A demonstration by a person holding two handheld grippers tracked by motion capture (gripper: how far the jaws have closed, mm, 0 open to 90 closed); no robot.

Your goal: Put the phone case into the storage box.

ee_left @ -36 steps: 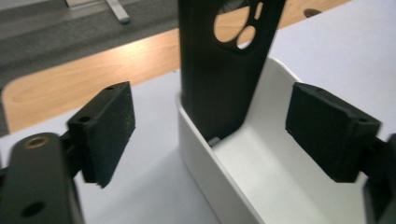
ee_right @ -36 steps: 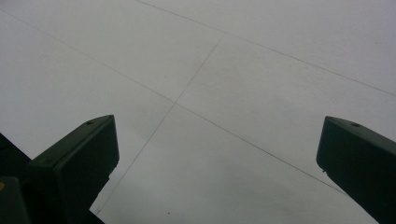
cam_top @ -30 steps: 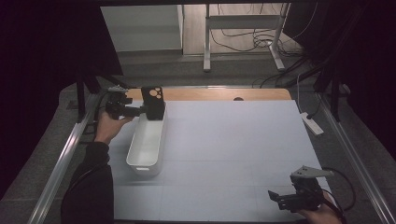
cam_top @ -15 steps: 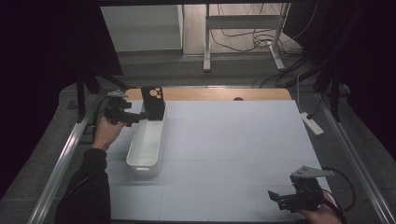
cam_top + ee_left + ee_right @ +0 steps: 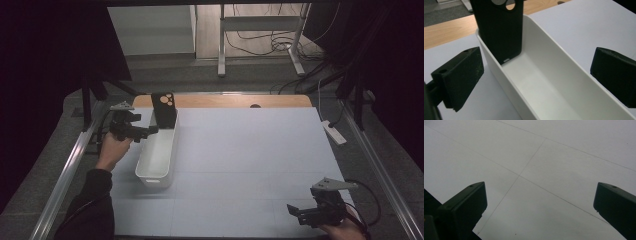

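Observation:
A black phone case (image 5: 164, 108) stands upright in the far end of a long white bin (image 5: 156, 159), leaning on its end wall. My left gripper (image 5: 151, 130) hovers just left of the bin, a short way back from the case. Its jaws have just been opening and stand wide with nothing between them. In the left gripper view the phone case (image 5: 499, 30) and the empty bin (image 5: 544, 85) lie ahead of the left gripper (image 5: 536, 72). My right gripper (image 5: 296, 212) rests near the table's front right corner, open over bare white surface, and the right gripper (image 5: 540, 205) holds nothing.
A white table cover (image 5: 250, 150) spans the work area, with a wooden strip (image 5: 225, 101) along its far edge. A small white device (image 5: 334, 132) lies off the right side. Metal rails (image 5: 70, 170) run along both sides.
The left gripper has drawn back from the phone case toward the near left and its jaws have spread wider. The case stays leaning in the bin. The right gripper has kept still.

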